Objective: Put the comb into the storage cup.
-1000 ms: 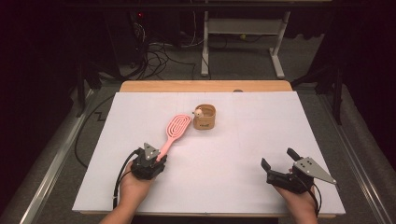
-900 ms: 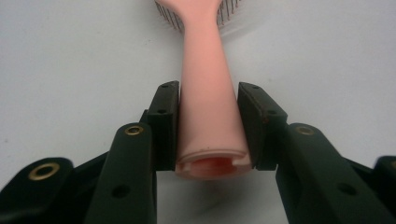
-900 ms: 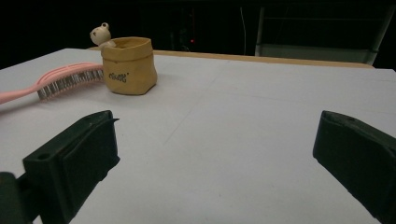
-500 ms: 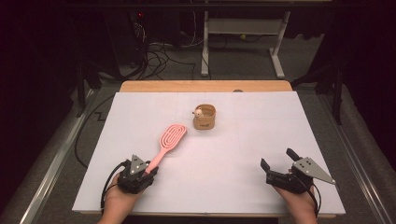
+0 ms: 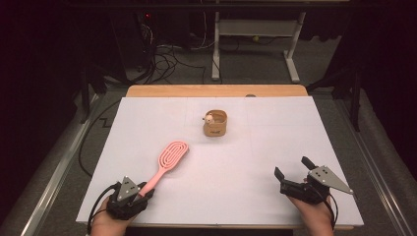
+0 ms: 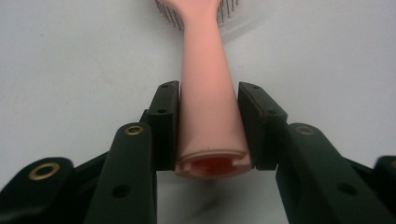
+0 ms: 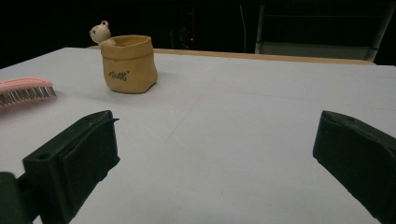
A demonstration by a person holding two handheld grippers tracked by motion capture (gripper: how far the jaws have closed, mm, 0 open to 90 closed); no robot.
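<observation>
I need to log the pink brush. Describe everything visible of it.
The pink hairbrush looks like plastic: an oval head with looping slots, short dark bristles underneath, and a straight handle with a hollow end. It lies bristles-down on the white table, near-left of the tan pot, its handle clamped between the left tongs.

Pink brush [image 5: 169, 161] with dark bristles. Tan pot [image 5: 216, 123] with small dark lettering and a cream bear [image 5: 209, 118] at its rim. White table [image 5: 255, 162]. Black tongs [image 5: 294, 174].
</observation>
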